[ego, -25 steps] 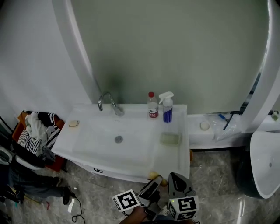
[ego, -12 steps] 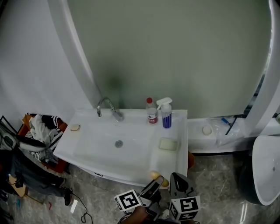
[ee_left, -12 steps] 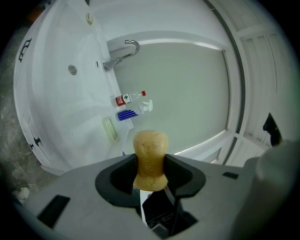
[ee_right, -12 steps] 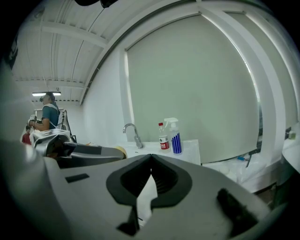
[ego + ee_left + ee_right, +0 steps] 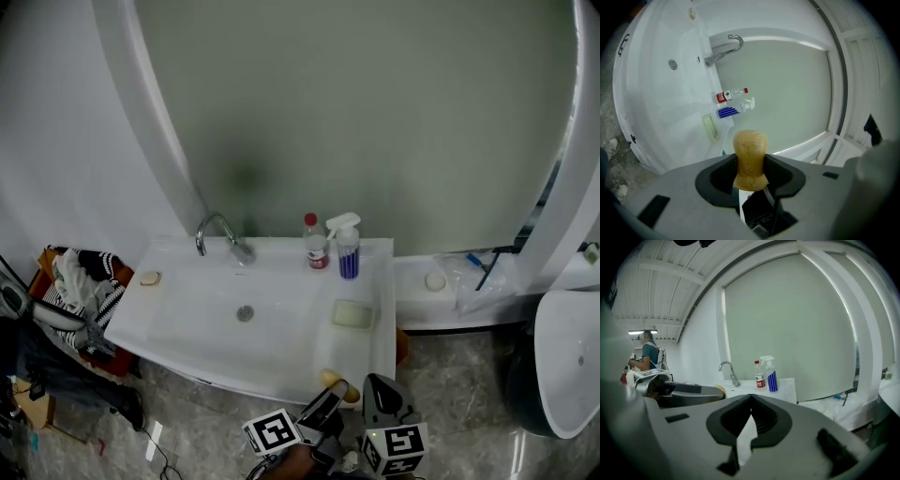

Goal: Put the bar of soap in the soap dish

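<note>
A tan bar of soap (image 5: 750,149) sticks up between the jaws of my left gripper (image 5: 750,165), which is shut on it. In the head view the soap (image 5: 332,380) hangs just off the front edge of the white sink (image 5: 187,328), with the left gripper (image 5: 328,395) below it. The pale green soap dish (image 5: 352,313) lies on the sink's right ledge, beyond the soap; it also shows in the left gripper view as the dish (image 5: 710,127). My right gripper (image 5: 750,401) is shut with nothing in it, close to the right of the left one (image 5: 376,391).
A faucet (image 5: 218,234) stands at the sink's back, with a red-capped bottle (image 5: 315,242) and a blue spray bottle (image 5: 347,247) beside it. A small soap (image 5: 150,278) lies on the left ledge. Clothes (image 5: 80,286) are piled at left, and a white ledge (image 5: 450,291) extends right.
The head view has shifted, so the sink now sits lower and further left. Both grippers stay at the bottom edge, the soap still held in the left one.
</note>
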Demonstrator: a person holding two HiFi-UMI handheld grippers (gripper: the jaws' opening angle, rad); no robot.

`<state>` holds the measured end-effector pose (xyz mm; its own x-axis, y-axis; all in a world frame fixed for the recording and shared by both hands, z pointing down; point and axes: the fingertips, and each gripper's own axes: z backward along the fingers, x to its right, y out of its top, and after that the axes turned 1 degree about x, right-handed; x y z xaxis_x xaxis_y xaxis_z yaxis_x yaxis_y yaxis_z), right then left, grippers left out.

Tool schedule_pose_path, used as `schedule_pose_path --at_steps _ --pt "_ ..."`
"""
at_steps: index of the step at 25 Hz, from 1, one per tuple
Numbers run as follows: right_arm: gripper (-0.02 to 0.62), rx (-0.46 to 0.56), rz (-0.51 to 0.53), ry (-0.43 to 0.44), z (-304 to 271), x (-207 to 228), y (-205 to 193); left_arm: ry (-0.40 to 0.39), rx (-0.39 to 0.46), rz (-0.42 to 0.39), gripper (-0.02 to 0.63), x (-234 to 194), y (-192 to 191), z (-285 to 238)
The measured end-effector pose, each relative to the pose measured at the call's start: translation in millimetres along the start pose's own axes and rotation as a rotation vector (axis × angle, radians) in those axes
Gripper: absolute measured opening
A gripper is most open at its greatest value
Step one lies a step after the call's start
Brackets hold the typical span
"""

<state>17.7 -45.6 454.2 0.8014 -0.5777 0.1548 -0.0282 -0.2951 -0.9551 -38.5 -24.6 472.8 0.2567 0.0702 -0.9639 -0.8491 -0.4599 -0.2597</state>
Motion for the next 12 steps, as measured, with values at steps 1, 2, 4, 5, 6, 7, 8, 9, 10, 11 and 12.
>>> schedule_pose_path --at_steps 1,2,4,5,6,7,8,9,10,11,12 --pt "0.011 0.0 0.001 -0.006 -2.4 0.8 0.8 -0.002 -0.005 0.0 0.184 -0.5 2.2 -2.0" --pt "0.011 0.0 0.001 -0.012 -4.9 1.5 1.7 -0.005 -0.01 -0.001 0.184 -0.7 4.7 -4.1" --pt "0.011 -0.001 0.002 -0.025 -10.2 2.2 3.3 -0.012 -0.02 -0.001 0.184 -1.2 10.2 -8.3" --pt "0.011 -0.003 0.003 -0.032 -13.0 2.5 3.8 -0.016 -0.026 0.0 0.184 -1.7 13.2 -10.4" --pt "0.011 -0.005 0.005 -0.039 -16.0 2.9 4.0 -0.019 -0.032 0.001 0.184 -2.5 16.4 -12.7" --pt "0.011 -0.007 0.004 -0.048 -19.2 3.4 4.0 -0.021 -0.039 0.003 0.184 -3.8 19.5 -15.2" --pt "0.011 -0.006 0.001 -0.057 -22.7 3.9 3.9 -0.022 -0.048 0.005 0.184 -5.3 22.4 -17.7" --pt "0.011 -0.002 -0.006 -0.067 -26.5 4.0 4.1 -0.023 -0.058 0.007 0.184 -6.9 25.3 -20.1" --pt "0.011 0.004 -0.015 -0.076 -30.6 3.9 4.8 -0.025 -0.068 0.008 0.184 -8.1 28.3 -22.4" --pt "0.011 0.008 -0.022 -0.086 -34.9 3.8 5.9 -0.027 -0.08 0.007 0.184 -9.1 31.9 -24.8" --pt "0.011 0.008 -0.025 -0.096 -39.2 3.9 7.2 -0.029 -0.091 0.005 0.184 -9.9 36.0 -27.7"
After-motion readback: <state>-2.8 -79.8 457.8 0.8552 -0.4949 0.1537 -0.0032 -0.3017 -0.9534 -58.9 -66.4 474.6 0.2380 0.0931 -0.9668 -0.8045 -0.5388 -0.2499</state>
